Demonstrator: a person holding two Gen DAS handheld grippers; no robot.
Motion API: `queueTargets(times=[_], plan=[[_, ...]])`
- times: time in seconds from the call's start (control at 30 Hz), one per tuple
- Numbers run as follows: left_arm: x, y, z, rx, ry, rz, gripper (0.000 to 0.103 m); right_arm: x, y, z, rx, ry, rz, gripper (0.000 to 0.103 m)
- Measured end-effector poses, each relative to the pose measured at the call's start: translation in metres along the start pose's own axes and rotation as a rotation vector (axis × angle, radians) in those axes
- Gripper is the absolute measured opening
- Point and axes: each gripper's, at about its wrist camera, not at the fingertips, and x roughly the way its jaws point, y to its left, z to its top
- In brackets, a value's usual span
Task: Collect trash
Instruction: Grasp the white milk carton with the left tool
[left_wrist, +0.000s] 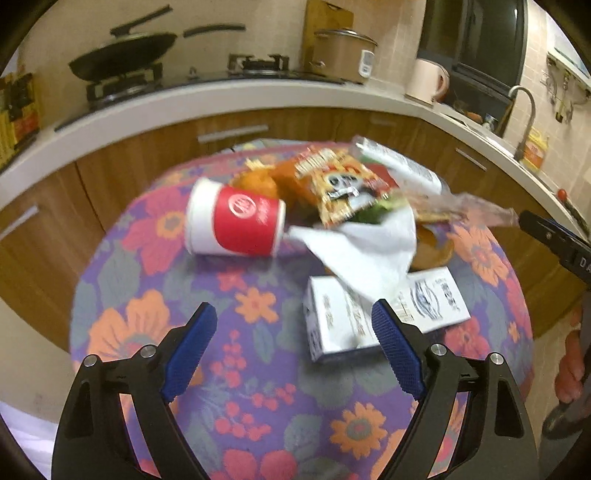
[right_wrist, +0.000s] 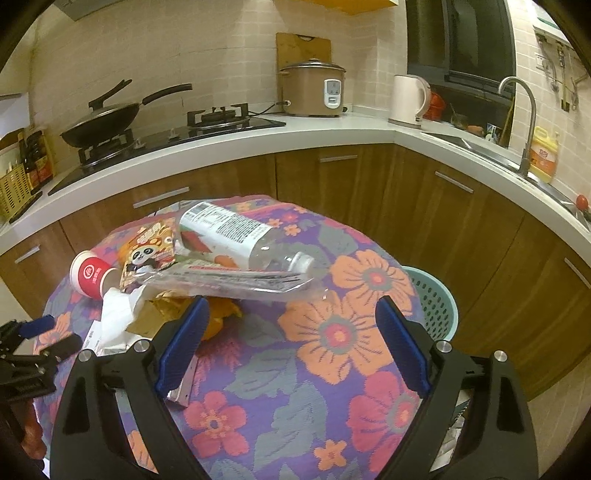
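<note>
Red-banded paper cup (left_wrist: 236, 221), tipped sideways

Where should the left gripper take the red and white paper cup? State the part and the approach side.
Grip the paper cup across its red mid-body, coming from above. It lies on its side on the floral tablecloth, so the round wall faces up, clear of the tissue at one end. The left gripper stands open, nothing between its fingers.

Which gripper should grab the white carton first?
Left, probably. The left gripper is open, and the white carton lies right at its fingertips. From the right gripper, also open, the carton sits off to the side, mostly hidden under the tissue.
</note>
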Motion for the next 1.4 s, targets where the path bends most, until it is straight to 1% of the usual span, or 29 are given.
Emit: queueTargets(times=[0.17,0.3,0.4,0.5,0.57,0.6,0.67,0.7,0.73,0.77,0.87,0.93,0.97,1.03,1.07,1.1,1.17,1.27,1.33,1.4], plan=[[0.009,-0.01,-0.007,0.019,0.035,-0.091,0.083,-0.001,0.003,-0.003,-0.009,0.004,-0.002,0.086],[0.015,-0.025,-0.012,0.058,0.057,-0.131,0.083,-0.004,0.003,-0.004,-0.007,-0.003,-0.005,0.086],[0.019,-0.032,-0.015,0.073,0.077,-0.17,0.078,-0.006,0.002,-0.004,-0.013,-0.005,-0.012,0.086],[0.016,-0.039,-0.021,0.09,0.087,-0.221,0.077,-0.006,0.0,-0.005,-0.011,-0.005,-0.016,0.086],[0.011,-0.042,-0.025,0.099,0.097,-0.291,0.077,-0.006,-0.002,-0.005,-0.008,-0.003,-0.018,0.086],[0.007,-0.044,-0.028,0.11,0.108,-0.354,0.077,-0.005,-0.002,-0.006,-0.007,-0.002,-0.019,0.086],[0.002,-0.053,-0.036,0.153,0.138,-0.449,0.078,-0.004,-0.004,-0.006,-0.004,0.0,-0.021,0.086],[-0.001,-0.057,-0.039,0.184,0.142,-0.464,0.078,-0.004,-0.005,-0.007,-0.004,0.0,-0.02,0.086],[-0.006,-0.061,-0.041,0.225,0.119,-0.422,0.078,-0.004,-0.005,-0.007,-0.004,0.001,-0.019,0.086],[-0.009,-0.06,-0.04,0.246,0.089,-0.363,0.077,-0.003,-0.006,-0.007,-0.004,0.001,-0.016,0.086],[-0.001,-0.053,-0.027,0.258,0.055,-0.237,0.08,-0.001,-0.009,-0.007,-0.001,0.009,0.011,0.086],[0.009,-0.051,-0.017,0.26,0.062,-0.218,0.08,-0.001,-0.009,-0.007,-0.006,0.012,0.021,0.086],[0.014,-0.051,-0.013,0.267,0.071,-0.217,0.08,-0.002,-0.009,-0.007,-0.01,0.011,0.018,0.086],[0.027,-0.058,-0.009,0.318,0.11,-0.245,0.08,-0.004,-0.009,-0.007,-0.017,0.007,0.014,0.086],[0.031,-0.06,-0.008,0.339,0.129,-0.265,0.081,-0.005,-0.01,-0.007,-0.015,0.005,0.011,0.086],[0.036,-0.064,-0.006,0.351,0.156,-0.307,0.081,-0.006,-0.012,-0.007,-0.012,0.004,0.006,0.086],[0.038,-0.071,-0.006,0.371,0.2,-0.349,0.077,-0.007,-0.017,-0.006,-0.006,0.002,-0.008,0.086],[0.032,-0.086,-0.012,0.421,0.211,-0.387,0.078,-0.006,-0.024,-0.006,0.007,0.004,-0.012,0.086],[0.034,-0.095,-0.012,0.436,0.211,-0.378,0.078,-0.004,-0.026,-0.006,0.008,0.012,-0.009,0.086],[0.043,-0.105,-0.009,0.445,0.224,-0.346,0.078,-0.003,-0.029,-0.006,0.009,0.019,0.005,0.086]])
